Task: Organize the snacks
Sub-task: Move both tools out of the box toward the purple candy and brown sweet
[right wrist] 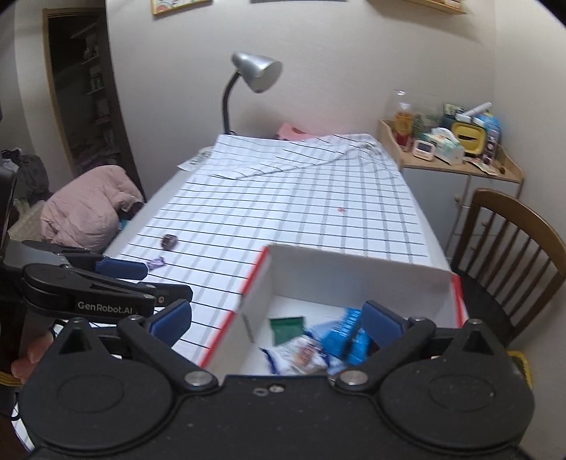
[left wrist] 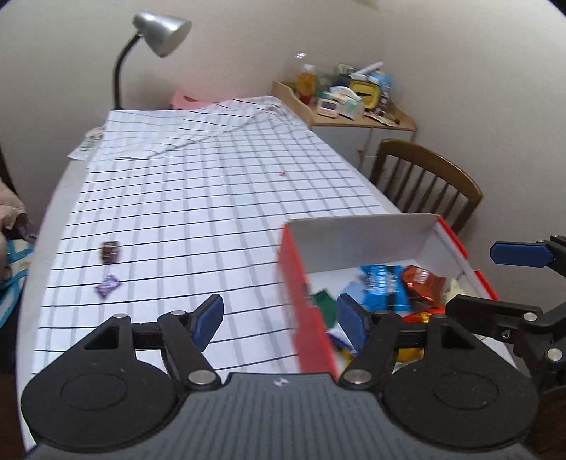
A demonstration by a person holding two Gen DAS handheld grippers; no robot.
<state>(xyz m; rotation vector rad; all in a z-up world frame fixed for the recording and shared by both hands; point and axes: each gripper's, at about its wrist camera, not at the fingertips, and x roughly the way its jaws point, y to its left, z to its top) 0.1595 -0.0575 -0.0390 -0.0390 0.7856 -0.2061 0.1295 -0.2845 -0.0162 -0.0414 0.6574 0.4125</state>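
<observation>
The snacks are split between two places. Most lie in an open red box (left wrist: 307, 304) with white inner walls, which sits on the bench (left wrist: 60, 191) at the near right end of the checked cloth (left wrist: 198, 184). Inside it, the left wrist view shows a blue packet (left wrist: 383, 286), an orange-red packet (left wrist: 422, 281) at its 3 o'clock and a green packet (left wrist: 323, 304) at its 9 o'clock; more wrappers lie nearer the camera, too blurred to name. Two snacks are outside the box, well apart from it on the cloth at about its 9 o'clock: a dark red candy (left wrist: 110, 251) and, just nearer the camera, a purple candy (left wrist: 108, 285).

The left gripper (left wrist: 279, 315) is released, its blue pads apart with nothing pressed between them; the box's red side wall passes between its fingers in that view. The right gripper (right wrist: 276, 318) is spread wide and carries nothing, hanging over the box's near end. Each gripper shows at the edge of the other's view.

Farther out, a silver desk lamp (left wrist: 162, 32) stands at the bench's far end at 12 o'clock, a wooden chair (left wrist: 428, 184) at 2 o'clock and a cluttered side shelf (left wrist: 353, 109) in the far corner.
</observation>
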